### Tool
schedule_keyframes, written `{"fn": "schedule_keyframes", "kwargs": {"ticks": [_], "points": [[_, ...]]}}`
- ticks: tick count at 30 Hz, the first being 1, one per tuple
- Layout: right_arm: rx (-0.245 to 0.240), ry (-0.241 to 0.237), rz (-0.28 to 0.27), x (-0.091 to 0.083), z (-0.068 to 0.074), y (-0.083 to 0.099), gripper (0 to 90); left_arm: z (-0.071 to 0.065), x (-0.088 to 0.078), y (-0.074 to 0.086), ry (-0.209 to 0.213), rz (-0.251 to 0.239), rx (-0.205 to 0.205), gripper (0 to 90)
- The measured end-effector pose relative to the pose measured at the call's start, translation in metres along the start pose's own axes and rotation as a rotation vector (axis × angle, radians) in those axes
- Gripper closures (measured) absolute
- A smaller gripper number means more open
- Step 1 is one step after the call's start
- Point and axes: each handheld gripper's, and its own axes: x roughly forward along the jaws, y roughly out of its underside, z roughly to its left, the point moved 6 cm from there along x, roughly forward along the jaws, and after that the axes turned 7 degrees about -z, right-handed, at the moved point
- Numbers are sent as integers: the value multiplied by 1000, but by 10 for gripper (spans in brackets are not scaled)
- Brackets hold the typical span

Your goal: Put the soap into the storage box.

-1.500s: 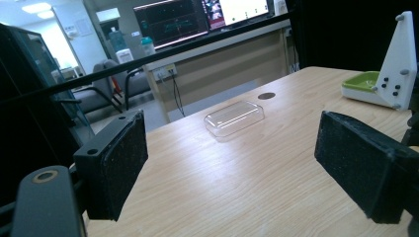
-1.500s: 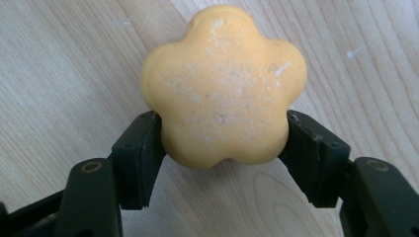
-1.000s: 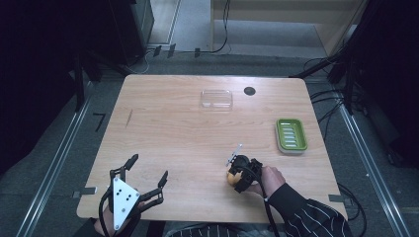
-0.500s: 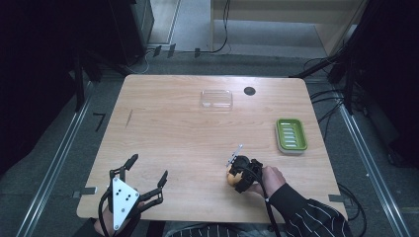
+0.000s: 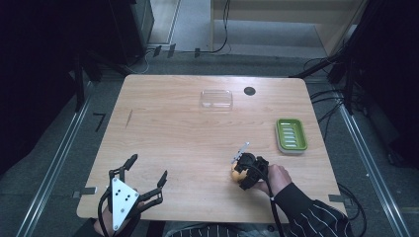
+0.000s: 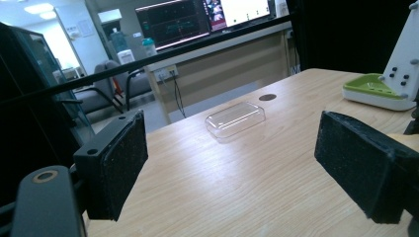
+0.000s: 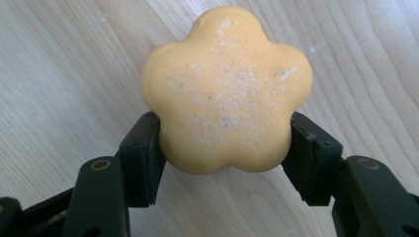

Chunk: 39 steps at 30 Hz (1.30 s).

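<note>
Pale wooden desk (image 5: 178, 143) below, and the right gripper (image 7: 225, 136) has its fingers clenched on opposite lobes of the flower-shaped soap (image 7: 226, 89), probably light, stiff, slippery, while the left gripper (image 6: 232, 165) sits released.

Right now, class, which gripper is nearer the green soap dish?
Right. The right gripper, shut on the yellow soap, sits just short of the green soap dish; the left gripper hovers across the table.
</note>
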Motion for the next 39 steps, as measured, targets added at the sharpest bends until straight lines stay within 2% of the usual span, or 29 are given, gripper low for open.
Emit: {"fn": "schedule_keyframes", "kwargs": {"ticks": [3,6,12,20,29,39], "points": [[6,2,-10,-2,-4,3,405,0,0,0,2,0,2,130],[35,13,1,-3,-11,10,405,0,0,0,-2,-1,-1,130],[50,26,4,-6,-20,20,405,-1,0,0,0,-1,-1,130],[87,69,2,-11,-37,29,405,0,0,0,-2,-1,-3,130],[113,93,6,-14,-51,38,405,0,1,0,0,-1,-1,130],[170,123,10,-17,-68,47,405,0,1,0,0,-1,-3,130]]}}
